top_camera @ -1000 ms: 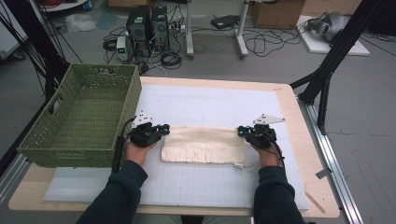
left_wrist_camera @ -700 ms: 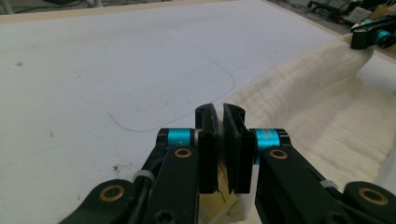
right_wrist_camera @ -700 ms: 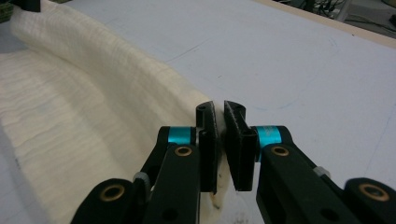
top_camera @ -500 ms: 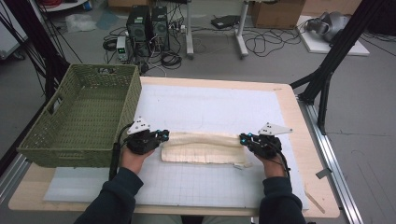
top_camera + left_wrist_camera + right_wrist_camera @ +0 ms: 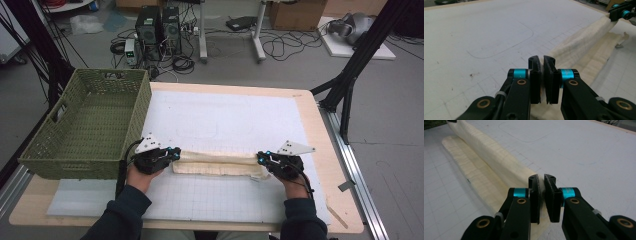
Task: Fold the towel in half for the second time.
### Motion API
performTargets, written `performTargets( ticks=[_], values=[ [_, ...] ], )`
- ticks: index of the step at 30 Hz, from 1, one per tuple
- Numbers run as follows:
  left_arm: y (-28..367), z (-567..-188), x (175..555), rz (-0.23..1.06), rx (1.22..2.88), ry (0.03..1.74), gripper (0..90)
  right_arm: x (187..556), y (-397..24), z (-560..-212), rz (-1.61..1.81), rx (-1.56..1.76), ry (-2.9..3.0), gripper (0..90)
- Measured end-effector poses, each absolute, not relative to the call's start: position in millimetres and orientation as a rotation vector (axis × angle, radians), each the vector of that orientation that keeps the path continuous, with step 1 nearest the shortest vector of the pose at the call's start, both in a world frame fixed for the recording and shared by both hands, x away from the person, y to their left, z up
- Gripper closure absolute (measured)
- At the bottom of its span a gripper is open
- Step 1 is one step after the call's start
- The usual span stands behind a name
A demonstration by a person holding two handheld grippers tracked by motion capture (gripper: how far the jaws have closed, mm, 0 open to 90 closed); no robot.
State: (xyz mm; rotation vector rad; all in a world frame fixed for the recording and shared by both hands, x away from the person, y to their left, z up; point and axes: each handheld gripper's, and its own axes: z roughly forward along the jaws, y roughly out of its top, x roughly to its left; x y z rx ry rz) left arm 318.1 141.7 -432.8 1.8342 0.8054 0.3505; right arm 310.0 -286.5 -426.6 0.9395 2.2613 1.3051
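At the near edge of the table [image 5: 330, 125], the person's two sleeved forearms enter the high view, each hand carrying one gripper. The left gripper [image 5: 172, 154] sits at the left end of the cream cloth [image 5: 220, 162], with its grey three-cornered plate [image 5: 148, 144] on top; the right gripper [image 5: 262, 159] sits at the right end of the same cloth. In the left gripper view, the left gripper [image 5: 542, 65] has its jaws pressed almost together, with a narrow slit between the pads; the cloth [image 5: 584, 47] runs from under the jaws toward the other gripper, which shows at the far right corner. Whether a layer of fabric is pinched in that slit cannot be told. In the right gripper view, the right gripper [image 5: 542, 184] stands the same way, jaws nearly together over the end of the cloth [image 5: 486, 157]; a pinch on the fabric cannot be confirmed there either. The cloth lies on the white gridded mat [image 5: 225, 120] in the near half of the table, stretched left to right between the two grippers, with its far long edge raised into a fold above a flat lower layer. To the left, the green woven basket [image 5: 65, 150] stands on the table's left side, just beside the left gripper. Beyond the far edge, the floor holds computer towers [image 5: 157, 25] and loose cables.
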Motion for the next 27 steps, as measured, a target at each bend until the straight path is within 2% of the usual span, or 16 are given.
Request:
performTargets(
  ticks=[6,7,9,11,14,19,21,26,27],
  values=[
    [143.1,-434.4,311.8,0.319,1.848,0.828,80.1,304.7,-285.5,-429.2,1.268,0.918,2.296,83.5],
    [143.1,-434.2,311.3,0.309,1.84,0.837,74.8,304.1,-285.4,-429.8,1.267,0.922,2.297,83.5],
    [143.9,-430.7,310.8,0.297,1.797,0.863,58.0,302.8,-285.9,-429.9,1.269,0.919,2.297,83.5],
    [146.4,-423.4,308.6,0.307,1.741,0.857,53.8,301.4,-286.2,-429.3,1.271,0.919,2.297,83.4],
    [147.5,-417.4,307.1,0.315,1.704,0.851,52.4,299.5,-286.1,-429.3,1.268,0.91,2.302,83.3],
    [138.0,-425.3,311.8,0.277,1.763,0.846,57.7,298.0,-285.5,-431.0,1.251,0.911,2.322,81.9],
    [132.0,-429.8,314.2,0.266,1.801,0.856,58.8,296.9,-286.7,-429.8,1.248,0.916,2.32,77.1],
    [123.2,-437.0,315.1,0.272,1.884,0.866,63.0,291.3,-298.6,-407.5,1.335,1.014,2.173,51.1],
    [122.3,-437.8,315.0,0.287,1.905,0.865,63.4,290.5,-299.6,-403.9,1.356,1.022,2.146,48.9]
  ],
)
